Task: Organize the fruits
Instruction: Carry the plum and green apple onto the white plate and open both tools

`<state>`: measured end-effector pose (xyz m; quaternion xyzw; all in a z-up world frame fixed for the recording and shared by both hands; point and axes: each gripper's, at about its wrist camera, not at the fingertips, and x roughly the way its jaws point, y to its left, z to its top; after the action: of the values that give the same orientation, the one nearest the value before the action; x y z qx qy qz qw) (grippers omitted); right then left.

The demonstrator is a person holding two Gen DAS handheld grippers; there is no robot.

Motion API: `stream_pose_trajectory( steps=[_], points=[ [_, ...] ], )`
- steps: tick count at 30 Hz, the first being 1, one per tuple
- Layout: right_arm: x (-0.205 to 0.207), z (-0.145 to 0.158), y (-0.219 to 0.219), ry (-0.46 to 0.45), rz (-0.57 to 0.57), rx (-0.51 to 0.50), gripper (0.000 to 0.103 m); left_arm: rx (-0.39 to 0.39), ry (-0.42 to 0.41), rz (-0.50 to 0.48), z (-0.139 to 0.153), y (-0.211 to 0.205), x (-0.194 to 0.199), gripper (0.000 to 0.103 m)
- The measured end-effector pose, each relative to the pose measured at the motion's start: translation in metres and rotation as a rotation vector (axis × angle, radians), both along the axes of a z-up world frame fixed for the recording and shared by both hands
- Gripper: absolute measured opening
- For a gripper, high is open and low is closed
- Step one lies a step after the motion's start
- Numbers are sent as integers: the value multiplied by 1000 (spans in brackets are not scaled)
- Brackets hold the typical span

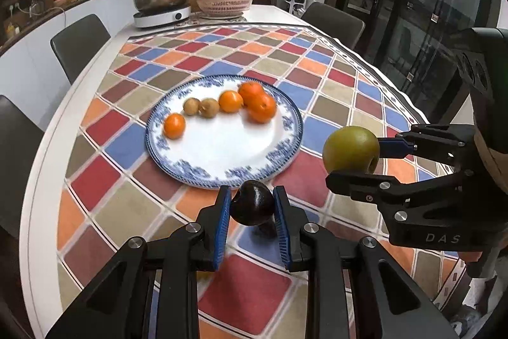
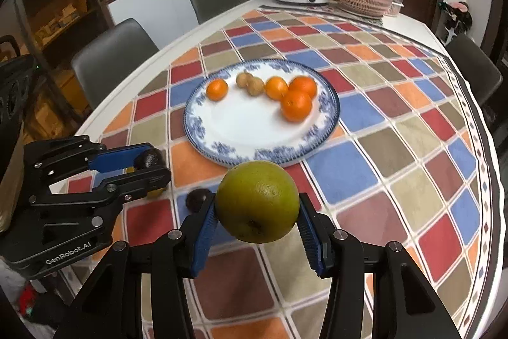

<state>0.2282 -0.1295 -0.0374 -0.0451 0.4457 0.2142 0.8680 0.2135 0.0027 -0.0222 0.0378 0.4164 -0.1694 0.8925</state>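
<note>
A blue-and-white plate (image 1: 222,154) (image 2: 254,132) lies mid-table holding several oranges (image 1: 262,107) (image 2: 296,105) and two small brown fruits (image 1: 209,107) (image 2: 255,85). My left gripper (image 1: 252,207) (image 2: 149,162) is shut on a dark plum (image 1: 253,207) (image 2: 148,158), held just above the cloth at the plate's near edge. My right gripper (image 2: 257,212) (image 1: 358,156) is shut on a green pear (image 2: 257,201) (image 1: 350,150), held above the table right of the plate. Another dark fruit (image 2: 196,199) lies on the cloth below.
A checked cloth (image 1: 317,91) covers the white table. At the far end stand an induction hob with a steel pan (image 1: 162,5) and a pink basket of greens (image 1: 223,0). Grey chairs (image 1: 81,45) line both sides.
</note>
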Motion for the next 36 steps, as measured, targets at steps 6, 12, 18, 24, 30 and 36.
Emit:
stream_pose_trajectory(
  steps=[6, 12, 18, 24, 30, 36],
  points=[
    [19, 8, 17, -13, 12, -5, 50, 22, -27, -7, 6, 14, 23, 27],
    [46, 10, 31, -25, 19, -14, 50, 15, -15, -15, 5, 25, 52, 27],
    [76, 3, 40, -7, 20, -8, 50, 19, 45, 0, -10, 31, 86, 27],
    [96, -10, 44, 24, 10, -19, 50, 27, 94, 3, -24, 31, 108, 27],
    [109, -20, 43, 55, -2, -19, 50, 52, 122, 4, -33, 30, 118, 27],
    [113, -14, 40, 40, -17, 3, 52, 67, 99, 1, -27, 30, 120, 41]
  ],
)
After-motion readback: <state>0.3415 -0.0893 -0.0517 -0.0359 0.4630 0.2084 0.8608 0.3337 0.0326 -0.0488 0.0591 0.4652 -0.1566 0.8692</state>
